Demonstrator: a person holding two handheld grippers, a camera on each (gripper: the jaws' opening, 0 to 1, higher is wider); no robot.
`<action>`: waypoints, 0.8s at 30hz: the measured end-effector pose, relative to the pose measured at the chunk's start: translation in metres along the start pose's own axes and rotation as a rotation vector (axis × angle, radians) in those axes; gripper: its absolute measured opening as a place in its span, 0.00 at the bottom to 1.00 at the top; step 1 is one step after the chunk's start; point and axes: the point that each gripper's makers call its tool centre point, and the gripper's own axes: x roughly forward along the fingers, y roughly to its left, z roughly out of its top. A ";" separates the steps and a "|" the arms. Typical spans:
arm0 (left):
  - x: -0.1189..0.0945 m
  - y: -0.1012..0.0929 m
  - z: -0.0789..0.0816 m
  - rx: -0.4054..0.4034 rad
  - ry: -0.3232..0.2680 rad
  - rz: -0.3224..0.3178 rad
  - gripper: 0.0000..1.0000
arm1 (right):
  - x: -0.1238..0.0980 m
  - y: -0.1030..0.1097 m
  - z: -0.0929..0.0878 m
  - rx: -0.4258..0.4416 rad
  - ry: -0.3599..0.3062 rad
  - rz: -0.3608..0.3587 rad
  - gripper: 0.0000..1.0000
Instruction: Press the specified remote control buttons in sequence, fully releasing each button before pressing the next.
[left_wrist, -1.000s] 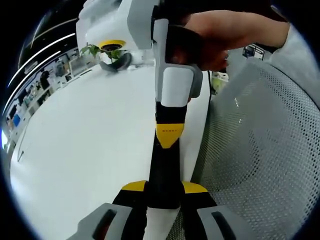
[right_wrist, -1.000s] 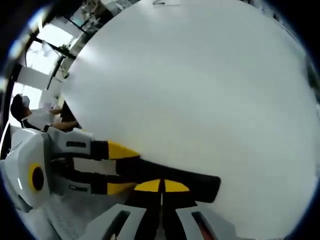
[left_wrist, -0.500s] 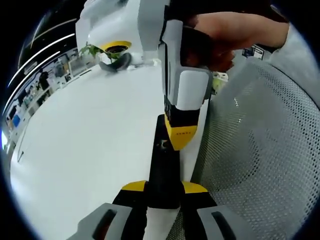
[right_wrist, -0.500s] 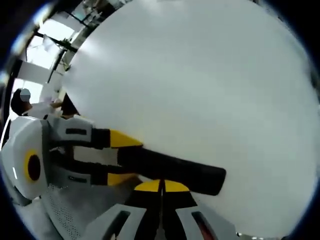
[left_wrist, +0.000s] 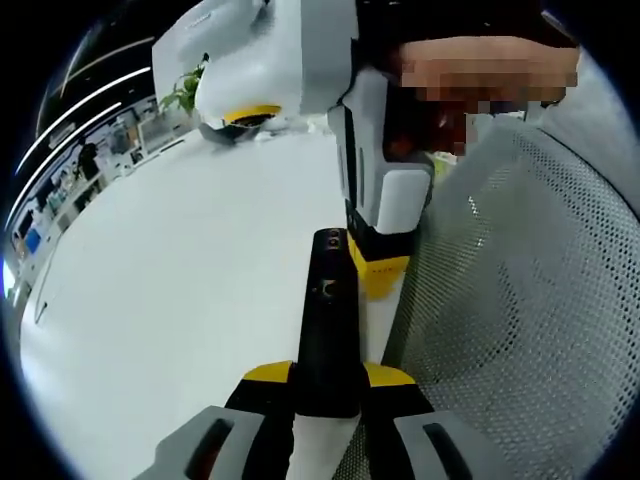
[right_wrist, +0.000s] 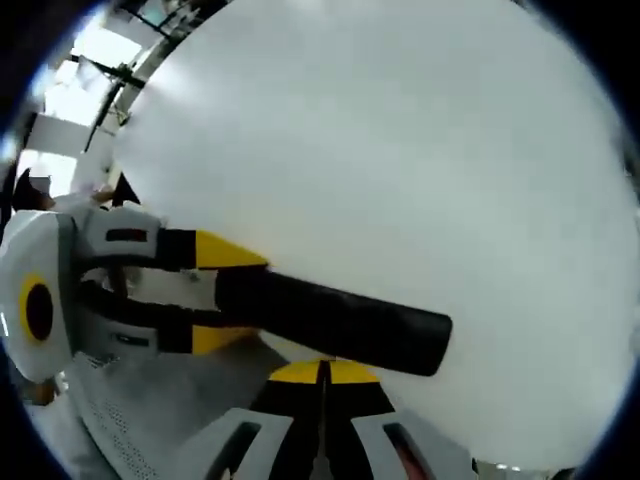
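Black remote (left_wrist: 327, 340) points lengthwise away from left tongs (left_wrist: 328, 378).

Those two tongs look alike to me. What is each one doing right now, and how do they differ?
The left tongs are shut on the long black remote control, holding its near end; the right tongs are shut on nothing. The left tongs keep the remote above the white table; the right tongs hover beside its far end, apart from it. Both have yellow tips and grey-white bodies.

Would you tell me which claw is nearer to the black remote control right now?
Left. The left claw is clamped on the remote control, while the right claw is shut beside it, apparently apart.
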 end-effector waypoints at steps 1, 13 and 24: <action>0.000 0.000 0.000 0.000 0.000 0.000 0.24 | -0.002 0.000 0.003 -0.008 -0.011 -0.009 0.00; 0.000 0.000 0.000 -0.004 -0.003 -0.001 0.24 | 0.004 0.009 0.014 -0.019 -0.044 0.016 0.00; 0.001 0.000 0.000 -0.006 -0.007 -0.001 0.24 | -0.014 0.002 0.024 -0.047 -0.103 -0.041 0.00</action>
